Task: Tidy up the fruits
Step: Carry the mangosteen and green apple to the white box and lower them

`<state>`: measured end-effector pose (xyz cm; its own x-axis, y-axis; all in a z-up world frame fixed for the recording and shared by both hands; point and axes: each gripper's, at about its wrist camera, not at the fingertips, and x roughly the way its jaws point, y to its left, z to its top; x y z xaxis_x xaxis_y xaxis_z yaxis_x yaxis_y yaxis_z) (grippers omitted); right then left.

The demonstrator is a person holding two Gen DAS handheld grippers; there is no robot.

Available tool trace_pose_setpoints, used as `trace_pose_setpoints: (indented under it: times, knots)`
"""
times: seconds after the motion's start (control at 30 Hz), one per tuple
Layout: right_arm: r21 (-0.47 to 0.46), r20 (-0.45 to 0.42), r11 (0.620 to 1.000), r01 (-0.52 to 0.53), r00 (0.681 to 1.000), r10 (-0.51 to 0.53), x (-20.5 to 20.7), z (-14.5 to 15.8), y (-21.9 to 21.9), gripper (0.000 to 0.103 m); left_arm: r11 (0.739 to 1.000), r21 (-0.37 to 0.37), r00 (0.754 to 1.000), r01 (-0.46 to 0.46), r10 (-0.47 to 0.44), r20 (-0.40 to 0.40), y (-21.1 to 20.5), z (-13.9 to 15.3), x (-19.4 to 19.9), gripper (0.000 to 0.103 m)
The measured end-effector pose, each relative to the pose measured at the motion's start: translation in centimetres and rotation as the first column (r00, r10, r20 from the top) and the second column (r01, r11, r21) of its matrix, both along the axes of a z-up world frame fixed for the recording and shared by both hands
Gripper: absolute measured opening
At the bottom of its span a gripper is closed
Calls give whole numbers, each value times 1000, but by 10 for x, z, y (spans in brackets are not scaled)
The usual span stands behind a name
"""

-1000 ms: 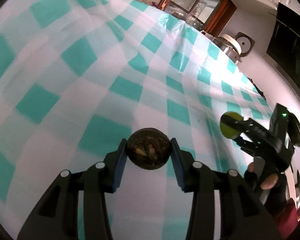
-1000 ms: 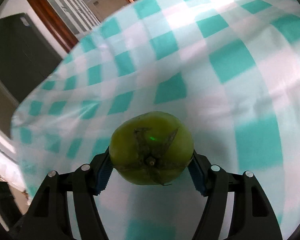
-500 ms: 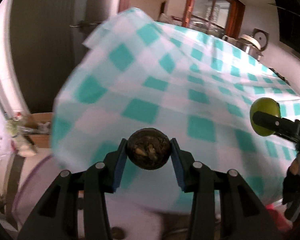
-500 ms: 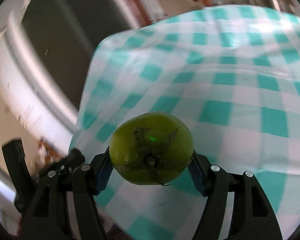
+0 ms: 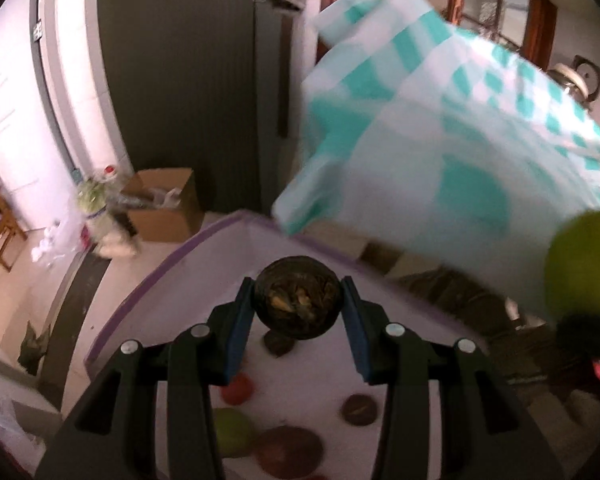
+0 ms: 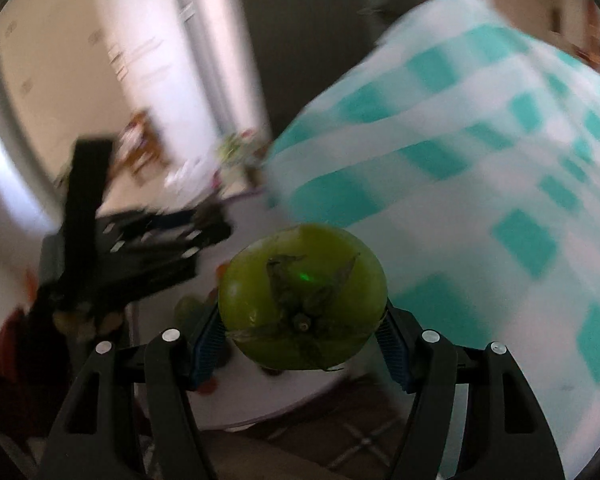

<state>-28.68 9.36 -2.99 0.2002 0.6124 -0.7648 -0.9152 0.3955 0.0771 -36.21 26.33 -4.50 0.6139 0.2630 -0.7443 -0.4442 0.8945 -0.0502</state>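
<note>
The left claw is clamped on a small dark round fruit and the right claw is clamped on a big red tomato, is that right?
Not quite. The left claw does grip the small dark round fruit, but the fruit in the right claw is a big green tomato with a dried calyx, not a red one. The right wrist view shows it.

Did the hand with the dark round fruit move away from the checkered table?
Yes. The left gripper swung left off the checkered tablecloth; it now holds the dark fruit above a white tray.
</note>
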Motion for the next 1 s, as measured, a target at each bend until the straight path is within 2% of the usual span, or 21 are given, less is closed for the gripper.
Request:
trace_pose_setpoints:
  times: [0.17, 0.43, 0.5, 0.77, 1.0]
  knots:
    - [-178, 19, 974, -140, 989, 146, -26, -44, 46, 66, 1000, -11, 993, -8, 7, -120, 24, -38, 3, 43]
    - [-410, 23, 887, -214, 969, 244, -34, -126, 101, 66, 997, -68, 961, -39, 18, -275, 62, -96, 23, 43]
    - [-458, 38, 861, -222, 962, 269, -36, -141, 111, 66, 992, -122, 954, -41, 3, -301, 71, -107, 25, 43]
    - [-550, 45, 816, -177, 970, 240, -26, -174, 130, 66, 989, -148, 933, -21, -34, -360, 77, -122, 32, 43]
    - [-556, 30, 817, -153, 979, 204, -17, -176, 131, 66, 989, -147, 909, 5, -66, -412, 74, -137, 41, 44]
